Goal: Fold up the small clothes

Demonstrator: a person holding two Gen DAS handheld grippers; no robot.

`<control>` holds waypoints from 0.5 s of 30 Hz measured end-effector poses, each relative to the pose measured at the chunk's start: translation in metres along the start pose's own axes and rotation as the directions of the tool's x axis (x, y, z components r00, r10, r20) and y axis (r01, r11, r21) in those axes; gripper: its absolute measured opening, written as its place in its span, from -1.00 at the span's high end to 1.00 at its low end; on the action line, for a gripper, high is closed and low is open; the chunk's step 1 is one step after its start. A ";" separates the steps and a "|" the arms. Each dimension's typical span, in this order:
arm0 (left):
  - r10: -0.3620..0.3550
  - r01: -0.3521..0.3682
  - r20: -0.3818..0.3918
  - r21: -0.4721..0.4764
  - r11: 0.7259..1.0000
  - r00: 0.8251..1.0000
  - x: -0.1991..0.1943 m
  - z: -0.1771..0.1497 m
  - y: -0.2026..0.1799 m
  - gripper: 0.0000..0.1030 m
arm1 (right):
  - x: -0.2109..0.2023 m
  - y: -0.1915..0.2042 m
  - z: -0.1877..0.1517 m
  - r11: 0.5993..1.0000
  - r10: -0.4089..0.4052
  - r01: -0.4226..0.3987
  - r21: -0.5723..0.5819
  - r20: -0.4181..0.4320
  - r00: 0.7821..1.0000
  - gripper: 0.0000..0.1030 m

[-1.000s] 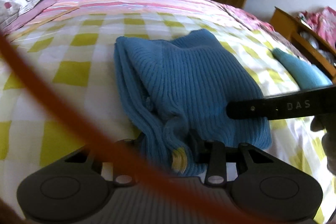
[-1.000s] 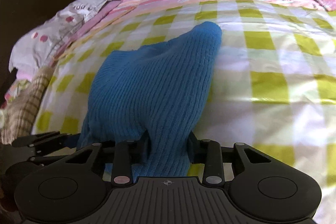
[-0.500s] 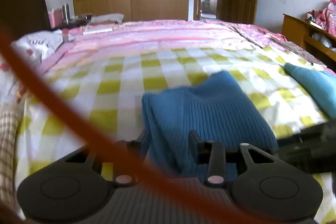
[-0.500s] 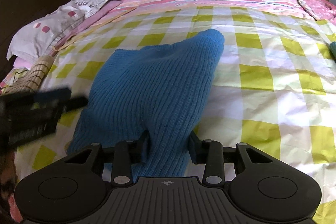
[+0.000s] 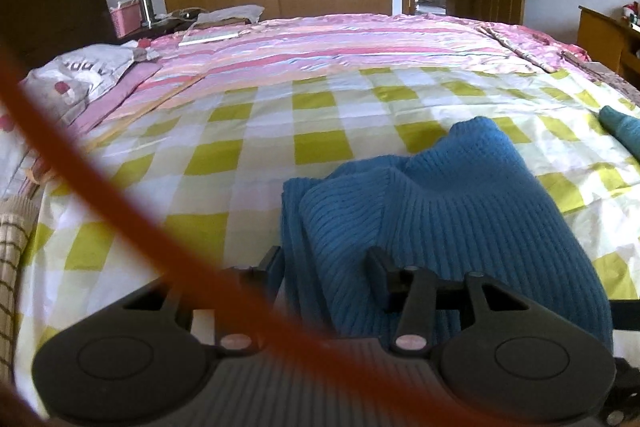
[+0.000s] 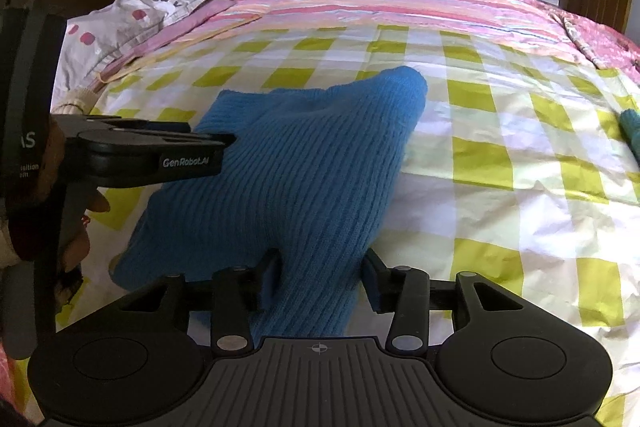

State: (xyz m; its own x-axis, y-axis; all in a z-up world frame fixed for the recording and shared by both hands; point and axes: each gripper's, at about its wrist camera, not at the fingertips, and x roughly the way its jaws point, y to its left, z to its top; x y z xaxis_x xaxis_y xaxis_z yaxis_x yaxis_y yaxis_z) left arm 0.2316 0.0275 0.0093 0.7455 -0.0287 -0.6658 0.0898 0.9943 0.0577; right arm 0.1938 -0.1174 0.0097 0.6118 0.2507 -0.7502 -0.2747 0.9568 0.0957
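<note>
1. The left gripper (image 5: 326, 267) is opening, with the edge layers of the blue knit garment (image 5: 440, 211) between its jaws; these layers may slide apart on the checked bedsheet (image 5: 320, 147).
2. The right gripper (image 6: 320, 277) is opening too, the garment's fold between its jaws; released unevenly, the fold may spring back open.

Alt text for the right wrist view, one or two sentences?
The right gripper, jaws opening, has a folded blue knit garment between them on a yellow-checked bedsheet. The left gripper reaches in from the left edge, touching the knit.
</note>
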 end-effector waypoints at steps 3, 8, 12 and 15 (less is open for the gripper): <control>0.010 -0.010 -0.002 -0.006 1.000 1.000 -0.002 -0.002 0.003 -0.03 | -0.003 0.001 0.000 1.000 -0.008 0.008 0.001 0.004 1.000 0.11; 0.030 -0.030 -0.016 -0.037 0.999 0.999 -0.014 -0.003 0.007 -0.02 | -0.014 0.005 -0.001 0.999 -0.029 0.030 -0.017 0.021 0.999 0.10; 0.035 -0.035 0.000 -0.049 0.998 0.999 -0.038 -0.010 0.009 -0.02 | -0.025 0.011 -0.004 0.997 -0.054 0.056 -0.043 0.040 0.998 0.10; 0.041 -0.041 -0.002 -0.035 0.999 0.999 -0.051 -0.020 0.007 -0.03 | -0.028 0.012 -0.008 0.997 -0.063 0.065 -0.040 0.038 0.997 0.10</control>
State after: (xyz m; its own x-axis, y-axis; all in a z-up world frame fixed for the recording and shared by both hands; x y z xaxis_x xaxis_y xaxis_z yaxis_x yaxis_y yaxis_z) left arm 0.1808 0.0379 0.0283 0.7476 0.0122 -0.6641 0.0360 0.9976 0.0589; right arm 0.1676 -0.1145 0.0272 0.6557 0.1951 -0.7294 -0.2642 0.9642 0.0204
